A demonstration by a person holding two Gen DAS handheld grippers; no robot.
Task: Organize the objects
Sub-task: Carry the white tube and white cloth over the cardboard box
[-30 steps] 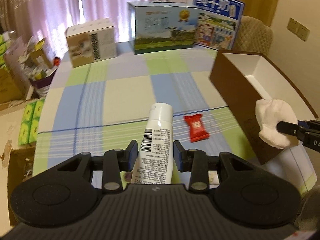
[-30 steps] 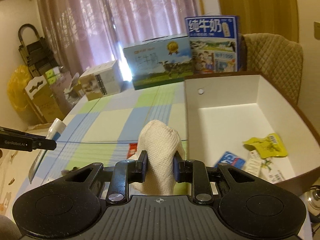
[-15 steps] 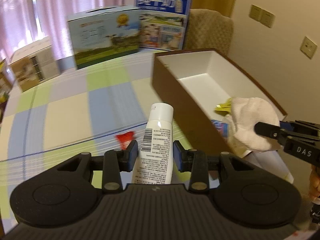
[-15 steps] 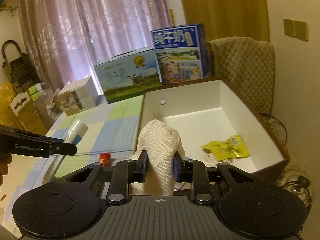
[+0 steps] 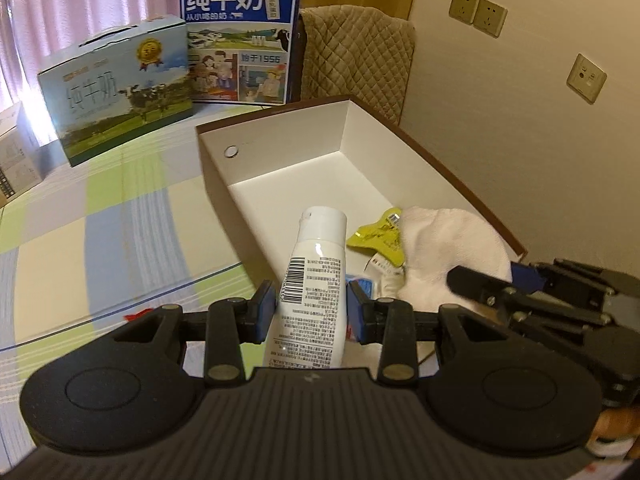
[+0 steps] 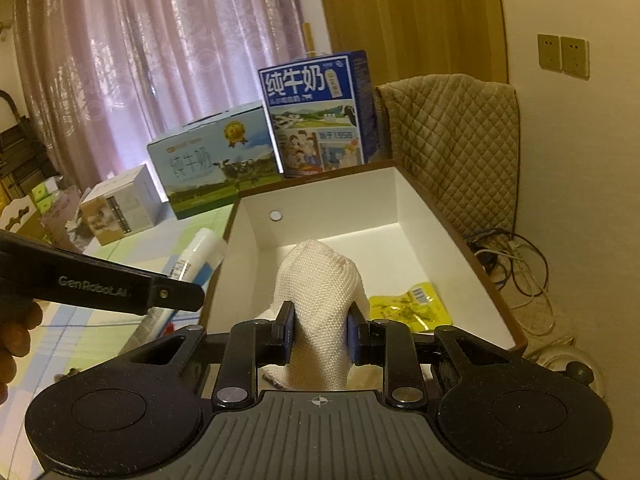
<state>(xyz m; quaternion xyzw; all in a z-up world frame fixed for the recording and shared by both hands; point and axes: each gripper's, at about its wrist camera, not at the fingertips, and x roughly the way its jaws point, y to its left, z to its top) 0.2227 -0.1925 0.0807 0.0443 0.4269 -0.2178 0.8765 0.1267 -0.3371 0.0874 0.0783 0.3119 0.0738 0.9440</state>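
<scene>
The white bottle [image 5: 316, 280] sits clamped in the jaws of the left gripper [image 5: 312, 312], its cap poking over the near wall of the open box [image 5: 280, 148] on the table [image 5: 100, 216]. The right gripper [image 6: 320, 336] has its jaws closed on a white knitted cloth [image 6: 320, 292], held above the box's near end. Inside the box lies a yellow packet [image 6: 408, 304]. Only the left wrist view shows a blue-and-white packet [image 5: 362, 284] beside the bottle; only the right wrist view shows cables [image 6: 516, 256] on the floor beyond the box.
</scene>
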